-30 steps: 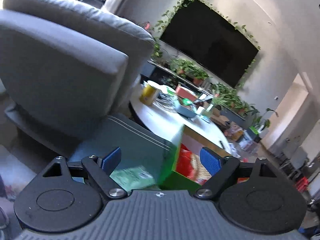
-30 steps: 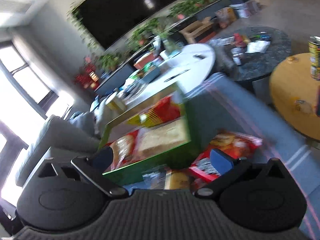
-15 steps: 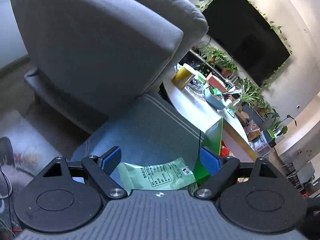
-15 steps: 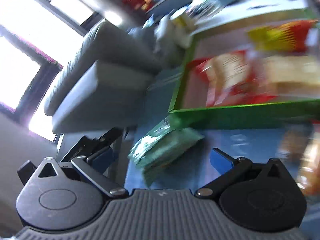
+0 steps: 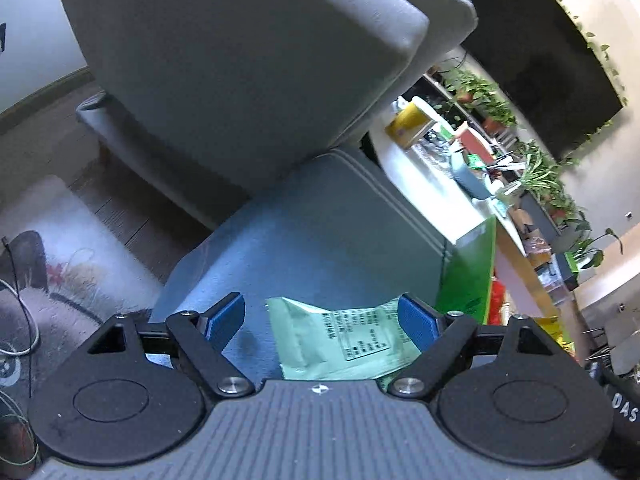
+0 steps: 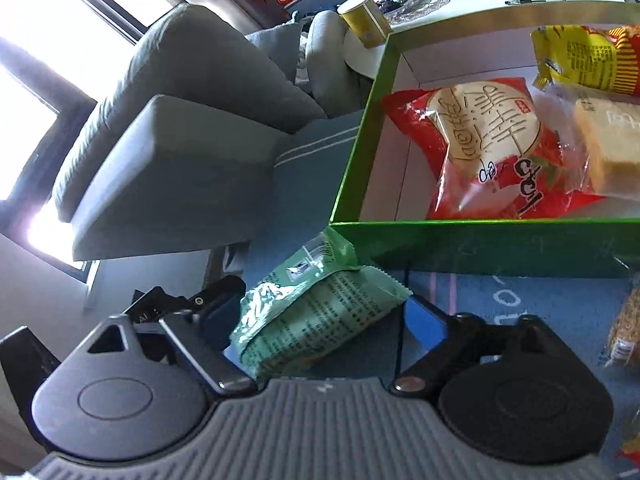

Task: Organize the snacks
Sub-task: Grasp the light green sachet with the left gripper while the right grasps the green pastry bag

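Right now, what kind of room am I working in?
Most likely a home living room: a grey sofa, a big wall-mounted TV trimmed with vines, and a cluttered white coffee table.

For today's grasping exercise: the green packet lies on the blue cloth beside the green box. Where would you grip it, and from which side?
Grip the green packet across its plump middle, coming down from above on the side away from the green box. It lies flat with a crimped end against the box corner, so the long sides are free. Both hand-held grippers are closing around it, not yet pressing.

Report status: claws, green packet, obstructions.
Both claws, left and right, closing around green packet, pads not yet pressing. Packet lies on blue cushion beside green box. Nothing blocking.
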The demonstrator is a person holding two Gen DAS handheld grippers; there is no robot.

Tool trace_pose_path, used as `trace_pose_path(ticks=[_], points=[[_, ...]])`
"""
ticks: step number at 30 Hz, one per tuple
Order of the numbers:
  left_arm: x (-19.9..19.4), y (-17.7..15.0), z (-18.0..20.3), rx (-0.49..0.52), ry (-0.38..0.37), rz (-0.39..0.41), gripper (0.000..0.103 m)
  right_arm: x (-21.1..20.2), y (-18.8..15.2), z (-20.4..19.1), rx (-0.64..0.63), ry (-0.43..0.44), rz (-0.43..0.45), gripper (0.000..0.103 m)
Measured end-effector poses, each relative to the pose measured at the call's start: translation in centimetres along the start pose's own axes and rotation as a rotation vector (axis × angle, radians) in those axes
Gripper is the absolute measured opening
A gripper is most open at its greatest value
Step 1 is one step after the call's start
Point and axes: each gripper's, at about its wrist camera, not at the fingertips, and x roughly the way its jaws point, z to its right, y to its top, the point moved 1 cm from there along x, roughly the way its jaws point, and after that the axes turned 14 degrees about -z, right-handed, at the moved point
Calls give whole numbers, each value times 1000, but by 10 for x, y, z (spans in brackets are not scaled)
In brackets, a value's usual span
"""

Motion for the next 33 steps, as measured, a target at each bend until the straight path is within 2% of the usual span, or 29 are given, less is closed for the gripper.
trace_pose_path(ticks=[9,13,23,28,31,33], points=[[9,1,0,-10,4,-25,80,21,4,1,14,-22,-16,97],[8,0,3,0,27,-9,79,23,5,6,41,-11,-17,97],[11,-2,3,5,31,3,78,23,6,8,51,2,0,97],[10,-2,0,-10,12,3,77,24,0,5,52,-8,24,98],[9,1,-5,-13,-23,-15,77,27,-5,5,53,41,14,98],[9,2,-9,-35,-38,-14,75,28,-9,-2,21,17,19,98]])
